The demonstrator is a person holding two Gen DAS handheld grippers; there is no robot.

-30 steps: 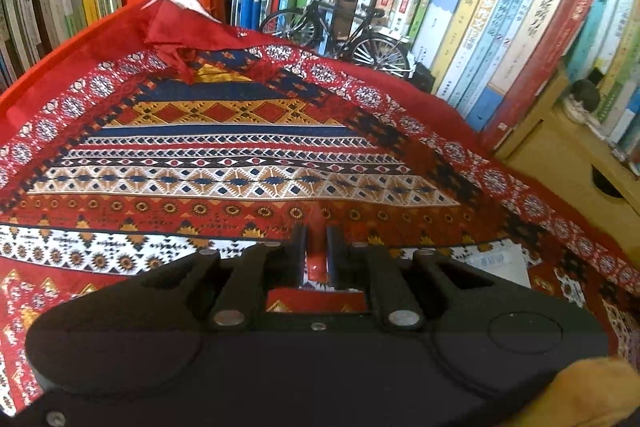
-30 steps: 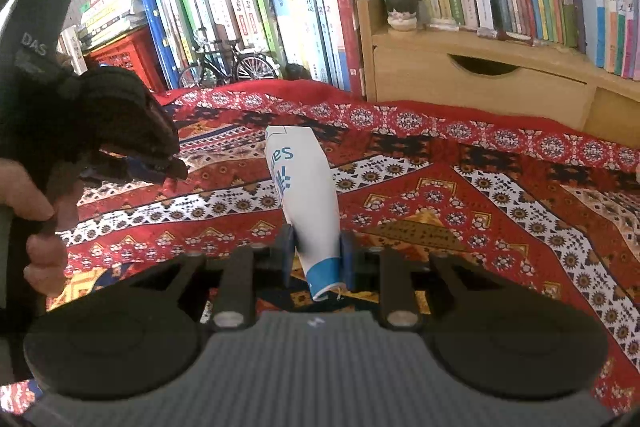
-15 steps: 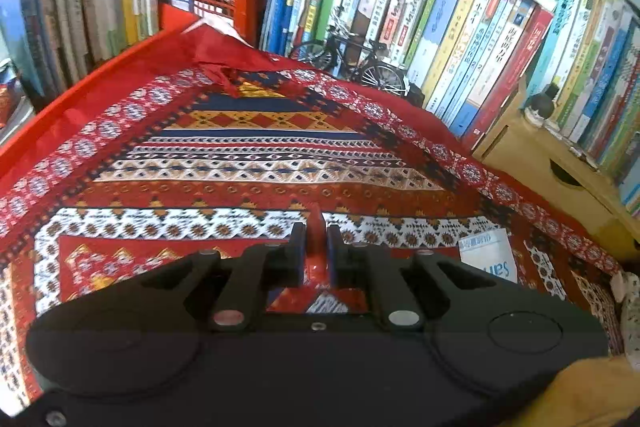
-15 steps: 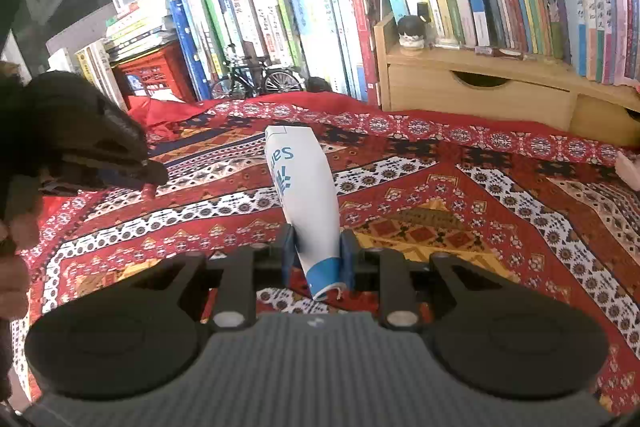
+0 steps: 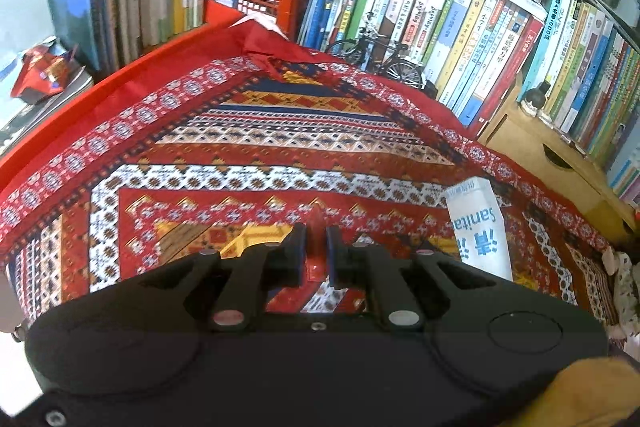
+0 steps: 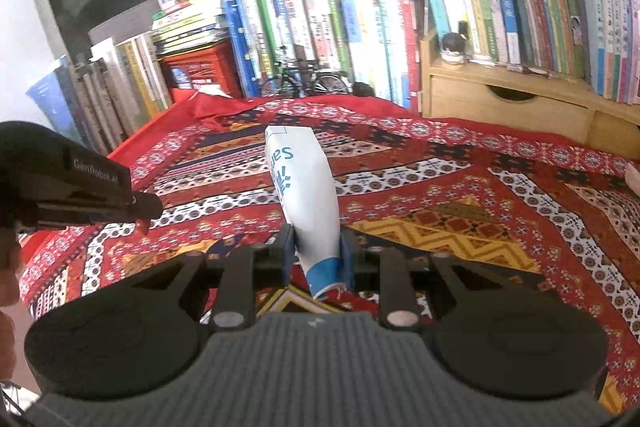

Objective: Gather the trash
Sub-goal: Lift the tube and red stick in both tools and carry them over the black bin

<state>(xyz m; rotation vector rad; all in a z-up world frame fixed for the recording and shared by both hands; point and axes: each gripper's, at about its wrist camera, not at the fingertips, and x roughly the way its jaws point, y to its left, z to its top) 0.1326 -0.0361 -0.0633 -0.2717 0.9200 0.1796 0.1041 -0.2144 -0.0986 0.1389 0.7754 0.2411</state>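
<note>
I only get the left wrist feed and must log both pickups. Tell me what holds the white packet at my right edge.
Observer: The right gripper does; its jaws are shut on the lower part of the white packet.
Operator: Describe how it sits.
Observer: Its blue-banded end pokes out behind the jaws, and the lettered end points away over the patterned cloth.
Operator: Report my gripper from outside.
Observer: The left gripper shows at the left edge of the right wrist view, with a small red scrap hanging at its tip.
</note>
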